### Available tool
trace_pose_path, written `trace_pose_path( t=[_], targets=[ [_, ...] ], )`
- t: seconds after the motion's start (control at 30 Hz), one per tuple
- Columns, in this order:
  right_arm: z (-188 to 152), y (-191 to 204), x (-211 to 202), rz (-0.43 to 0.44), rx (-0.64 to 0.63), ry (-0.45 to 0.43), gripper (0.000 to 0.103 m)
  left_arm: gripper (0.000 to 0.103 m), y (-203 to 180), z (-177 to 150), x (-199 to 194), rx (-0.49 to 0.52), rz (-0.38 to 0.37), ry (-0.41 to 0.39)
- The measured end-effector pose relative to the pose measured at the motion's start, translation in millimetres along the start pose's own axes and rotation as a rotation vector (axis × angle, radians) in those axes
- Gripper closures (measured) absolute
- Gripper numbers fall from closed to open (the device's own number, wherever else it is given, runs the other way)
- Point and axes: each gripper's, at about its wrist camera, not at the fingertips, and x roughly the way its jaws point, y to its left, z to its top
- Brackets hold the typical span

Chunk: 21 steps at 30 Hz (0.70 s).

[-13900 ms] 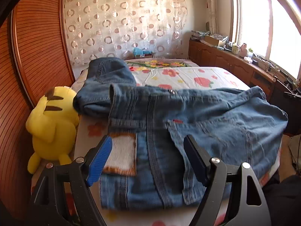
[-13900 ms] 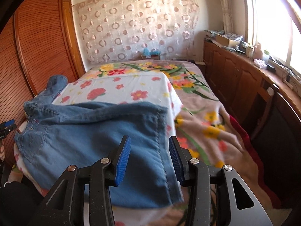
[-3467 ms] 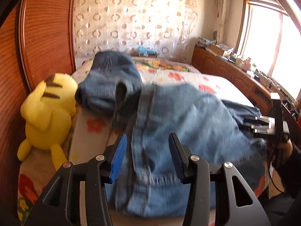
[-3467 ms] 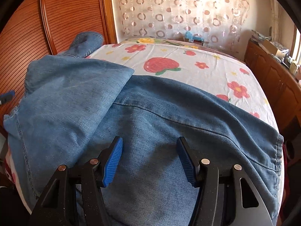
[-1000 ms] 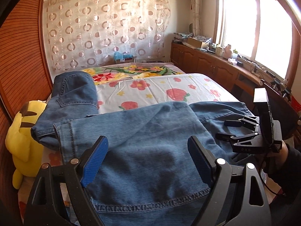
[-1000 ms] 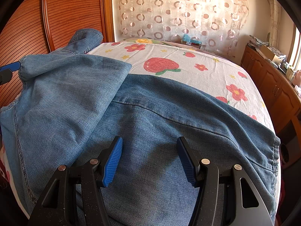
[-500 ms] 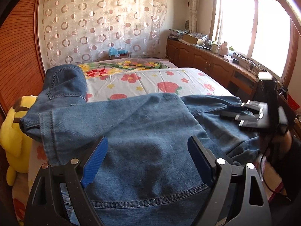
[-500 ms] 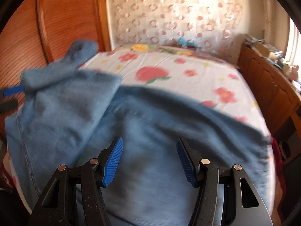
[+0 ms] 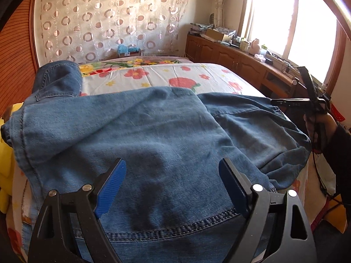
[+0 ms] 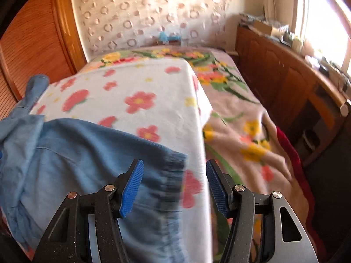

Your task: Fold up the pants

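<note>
Hovering over jeans (image 9: 153, 135) spread across bed (image 9: 186, 76), left gripper (image 9: 173, 184) spread wide, empty. Right gripper (image 10: 174, 184) at 3 o'clock edge, blurred, parted, gripping nothing, above hem (image 10: 173, 175). Yellow plush (image 9: 5, 153) at 9 o'clock.

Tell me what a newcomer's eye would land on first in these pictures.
The blue jeans dominate, spread across the near end of the flowered bedsheet. The left hand-held gripper hangs open over them. At their right edge the right hand-held gripper is open too, against a bright window.
</note>
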Motion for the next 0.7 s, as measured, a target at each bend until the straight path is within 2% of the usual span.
trace_pose_path(
  t=[0.1,0.2,0.27,0.3,0.33,0.37,0.4,0.63,0.7],
  targets=[
    [5.2,-5.1,15.4,0.022,0.014,0.04,0.042,0.016,0.0,-2.4,1.5,0.003,-0.001,0.009],
    [10.2,-5.1,20.8,0.023,0.009,0.043,0.045,0.016,0.7,-5.1,3.6,0.003,0.002,0.021],
    [16.7,-6.8,21.7,0.012,0.003,0.042,0.055,0.016,1.9,-6.2,5.3,-0.001,0.004,0.028],
    [15.4,-7.7,19.1,0.004,0.002,0.039,0.067,0.016,2.4,-6.7,5.9,-0.005,0.005,0.031],
    [13.5,-10.3,16.1,0.007,0.004,0.033,0.091,0.016,2.5,-6.9,5.8,-0.009,0.006,0.031],
    [14.9,-13.4,9.8,0.078,0.015,0.02,0.094,0.016,2.5,-6.9,6.3,-0.011,0.006,0.029],
    [18.2,-17.0,5.1,0.117,0.028,0.001,0.094,0.016,2.6,-6.8,6.2,-0.011,0.005,0.028],
    [31.6,1.0,-14.1,0.012,-0.045,-0.102,0.098,0.016,2.8,-6.6,3.3,-0.01,0.013,0.022],
    [33.2,5.7,-10.7,-0.004,-0.045,-0.101,0.098,0.016,2.9,-6.4,1.1,-0.013,0.014,0.018]
  ],
)
